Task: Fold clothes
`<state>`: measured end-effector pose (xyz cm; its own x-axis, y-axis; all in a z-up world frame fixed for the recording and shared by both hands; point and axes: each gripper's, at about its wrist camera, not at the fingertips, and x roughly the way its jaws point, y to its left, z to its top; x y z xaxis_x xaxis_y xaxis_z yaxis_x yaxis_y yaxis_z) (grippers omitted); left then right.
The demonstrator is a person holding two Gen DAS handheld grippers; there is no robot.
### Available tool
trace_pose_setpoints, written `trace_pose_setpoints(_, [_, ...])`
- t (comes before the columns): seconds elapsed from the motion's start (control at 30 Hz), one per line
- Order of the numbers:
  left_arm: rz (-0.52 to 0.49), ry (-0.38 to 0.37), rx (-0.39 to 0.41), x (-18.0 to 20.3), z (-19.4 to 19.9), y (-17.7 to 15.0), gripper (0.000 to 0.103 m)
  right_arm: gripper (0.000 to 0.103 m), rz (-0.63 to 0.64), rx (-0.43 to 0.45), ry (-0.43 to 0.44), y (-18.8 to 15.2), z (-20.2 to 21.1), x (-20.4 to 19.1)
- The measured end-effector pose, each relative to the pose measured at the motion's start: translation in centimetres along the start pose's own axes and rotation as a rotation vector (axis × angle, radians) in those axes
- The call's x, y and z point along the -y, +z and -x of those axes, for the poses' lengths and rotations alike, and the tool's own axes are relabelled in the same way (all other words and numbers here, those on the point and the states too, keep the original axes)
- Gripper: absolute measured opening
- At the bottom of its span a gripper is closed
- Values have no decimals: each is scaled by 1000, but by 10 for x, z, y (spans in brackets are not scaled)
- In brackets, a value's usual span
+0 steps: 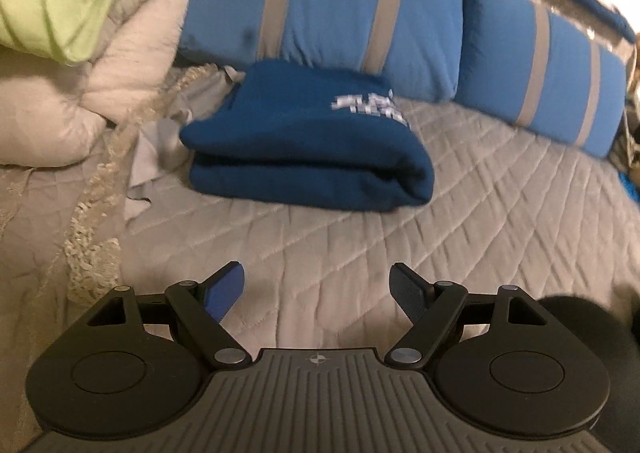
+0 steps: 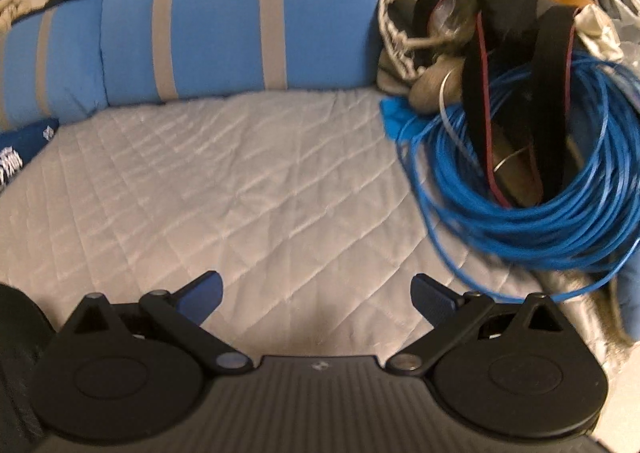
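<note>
While both claws, left gripper (image 1: 316,289) and right gripper (image 2: 316,295), hang spread and empty, approach the folded navy sweatshirt (image 1: 308,149), mid-frame, squarely.

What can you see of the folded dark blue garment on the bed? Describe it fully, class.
The dark blue garment looks like thick, soft fleece or sweatshirt cloth, folded into a neat, layered rectangle with a rounded fold at its right end. Blurred white print sits near its top right. It lies flat on the grey quilted bedcover, its back edge against a light blue striped pillow, pale crumpled cloth at its left. Nothing grips it.
</note>
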<state>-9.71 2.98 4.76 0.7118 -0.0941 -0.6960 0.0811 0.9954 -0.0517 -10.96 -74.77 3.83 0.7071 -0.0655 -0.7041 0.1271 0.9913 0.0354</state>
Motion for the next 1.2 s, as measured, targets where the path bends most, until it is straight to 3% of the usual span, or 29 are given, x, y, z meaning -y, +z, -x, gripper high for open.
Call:
trace_pose_setpoints(0.23, [-11, -7, -40, 3, -36, -12, 80, 103, 45, -49, -14, -19, -30, -20])
trace_pose_setpoints(0.37, [-61, 32, -67, 5, -61, -21, 80, 103, 65, -84, -24, -30, -47, -29])
trace_pose_setpoints(0.47, [-59, 42, -22, 2, -71, -27, 97, 103, 54, -68, -32, -36, -53, -34])
trace_pose_setpoints(0.53, [-46, 37, -8, 0, -77, -28, 103, 103, 38, -59, -42, -37, -56, -35])
trace_pose_setpoints(1.2, [-56, 76, 3, 12, -123, 11, 103, 103, -16, 42, -112, -12, -94, -45])
